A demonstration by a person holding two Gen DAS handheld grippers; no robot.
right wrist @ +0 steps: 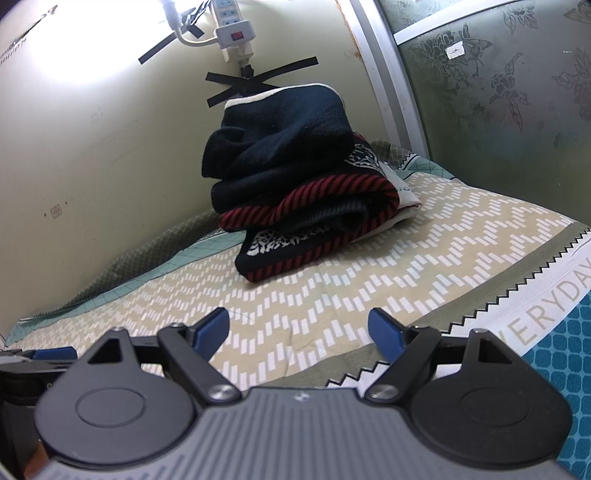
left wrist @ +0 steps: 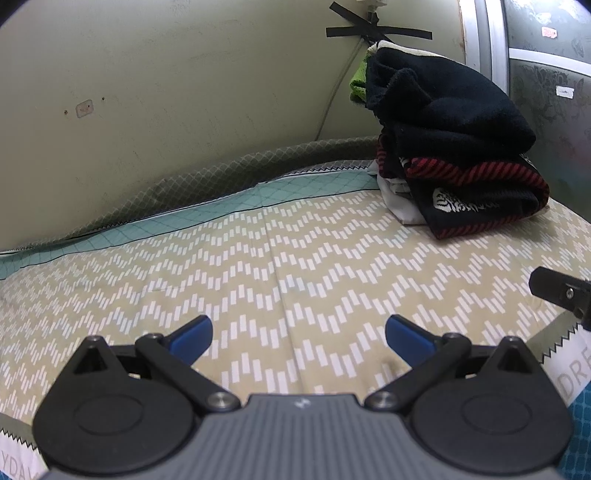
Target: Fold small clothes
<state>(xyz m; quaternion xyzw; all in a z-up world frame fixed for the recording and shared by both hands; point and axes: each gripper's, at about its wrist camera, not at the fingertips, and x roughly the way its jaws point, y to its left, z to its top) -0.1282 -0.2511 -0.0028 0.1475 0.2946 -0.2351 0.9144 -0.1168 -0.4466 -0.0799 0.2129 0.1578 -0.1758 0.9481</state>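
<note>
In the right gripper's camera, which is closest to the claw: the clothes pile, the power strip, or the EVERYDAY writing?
From the right gripper:
1. EVERYDAY writing, on the sheet's right edge.
2. clothes pile, ahead by the wall.
3. power strip, up on the wall.

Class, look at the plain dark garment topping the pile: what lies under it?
Under the dark garment lies a black garment with red-striped trim, then white fabric on the bedsheet. Anything deeper inside the pile is covered.
</note>
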